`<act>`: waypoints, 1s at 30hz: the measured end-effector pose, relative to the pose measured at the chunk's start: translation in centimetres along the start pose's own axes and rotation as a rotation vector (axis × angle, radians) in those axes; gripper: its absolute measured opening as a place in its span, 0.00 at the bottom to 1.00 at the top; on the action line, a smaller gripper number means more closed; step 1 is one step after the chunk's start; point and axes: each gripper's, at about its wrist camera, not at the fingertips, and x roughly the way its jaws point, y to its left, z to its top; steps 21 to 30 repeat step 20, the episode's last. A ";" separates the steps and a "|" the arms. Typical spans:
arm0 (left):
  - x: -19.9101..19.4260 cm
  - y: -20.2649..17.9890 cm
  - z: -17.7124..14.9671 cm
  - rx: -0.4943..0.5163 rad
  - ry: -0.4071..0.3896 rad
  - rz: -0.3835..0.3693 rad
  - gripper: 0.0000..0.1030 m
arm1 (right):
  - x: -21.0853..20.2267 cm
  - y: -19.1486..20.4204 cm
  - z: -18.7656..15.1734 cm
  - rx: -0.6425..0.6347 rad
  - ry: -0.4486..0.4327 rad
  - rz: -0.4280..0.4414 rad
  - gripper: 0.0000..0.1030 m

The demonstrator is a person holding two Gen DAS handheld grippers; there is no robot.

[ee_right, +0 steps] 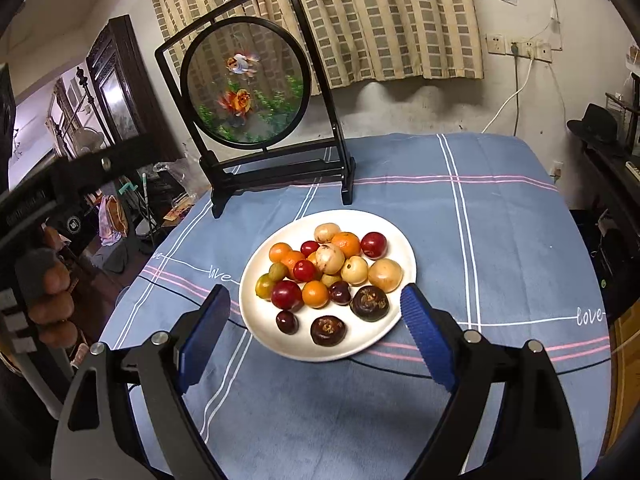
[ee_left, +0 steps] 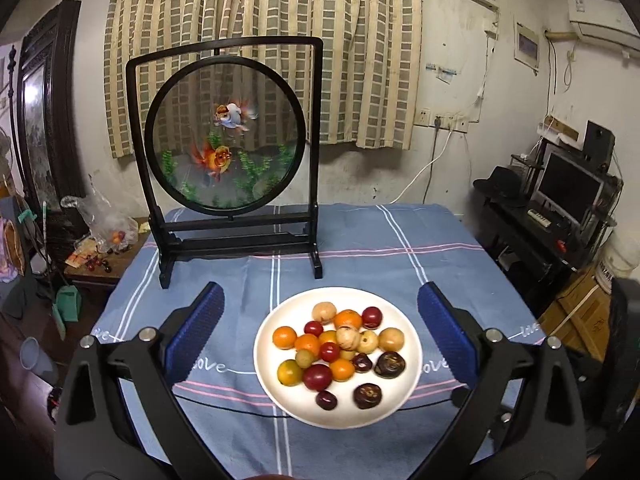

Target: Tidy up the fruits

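Fruits point(ee_left: 340, 350) piled on plate point(ee_left: 276, 320), beyond both grippers' spread, empty fingers point(ee_left: 196, 328).

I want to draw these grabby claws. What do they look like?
Each hand-held gripper, left and right, has two black angular plastic arms with round silver bolts at the joints. The fingers end in flat bright-blue pads with a bumpy, ribbed texture. No cables or sleeves show.
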 end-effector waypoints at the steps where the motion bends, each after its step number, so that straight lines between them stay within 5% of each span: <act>1: -0.1 0.1 -0.1 -0.009 0.004 -0.005 0.96 | -0.1 0.1 -0.1 -0.003 0.000 -0.001 0.85; 10: -0.3 0.4 -0.9 -0.018 0.021 0.086 0.96 | -0.4 0.9 -1.4 -0.020 0.012 -0.003 0.85; 30: 0.6 0.4 -1.7 0.028 0.081 0.105 0.96 | -0.3 1.1 -1.5 -0.049 0.012 -0.025 0.88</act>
